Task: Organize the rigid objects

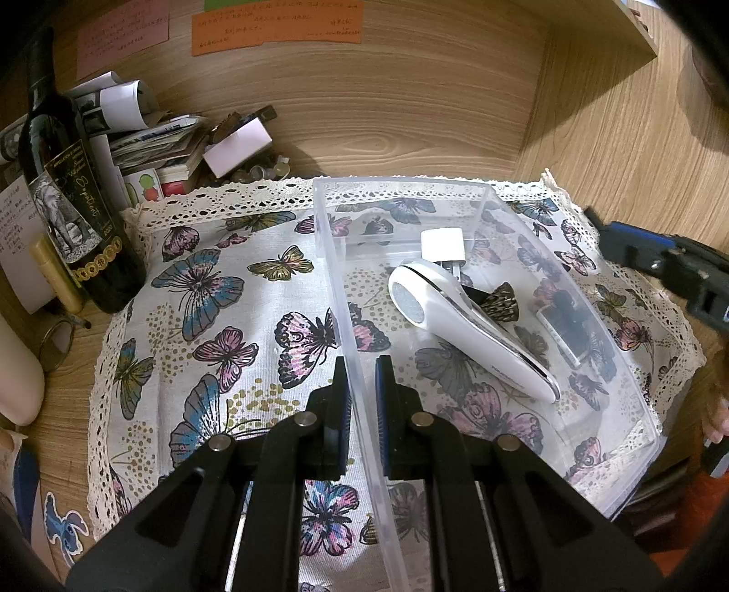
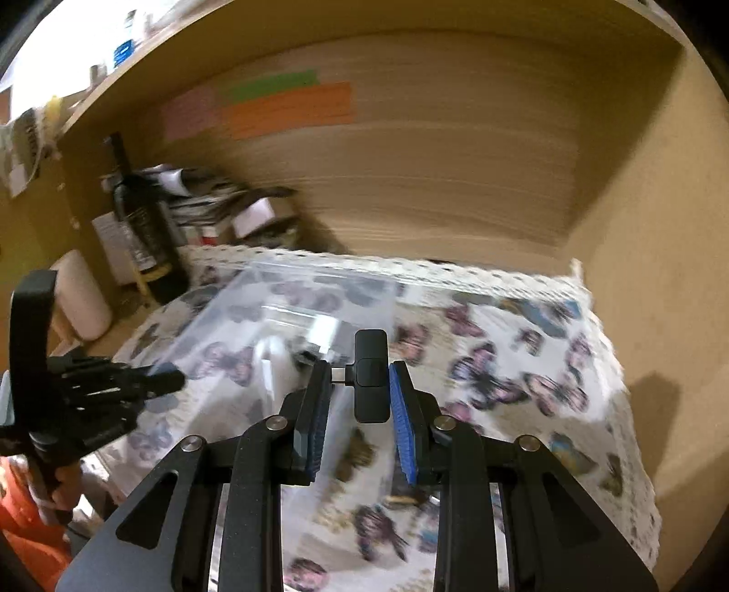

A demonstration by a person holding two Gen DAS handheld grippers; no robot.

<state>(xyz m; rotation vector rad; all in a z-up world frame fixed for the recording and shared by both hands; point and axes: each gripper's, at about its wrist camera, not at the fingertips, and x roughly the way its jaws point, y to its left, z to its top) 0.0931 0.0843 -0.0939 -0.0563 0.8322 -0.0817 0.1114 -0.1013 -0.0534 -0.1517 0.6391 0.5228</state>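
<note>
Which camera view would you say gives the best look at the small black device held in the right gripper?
The right wrist view: the small black device sits sharp between the right gripper pads. The left wrist view shows only that gripper's side at the frame edge, the device hidden.

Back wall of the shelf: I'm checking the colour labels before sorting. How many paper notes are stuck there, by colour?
Pink note: 1
Orange note: 1
Green note: 1
Total: 3
</note>
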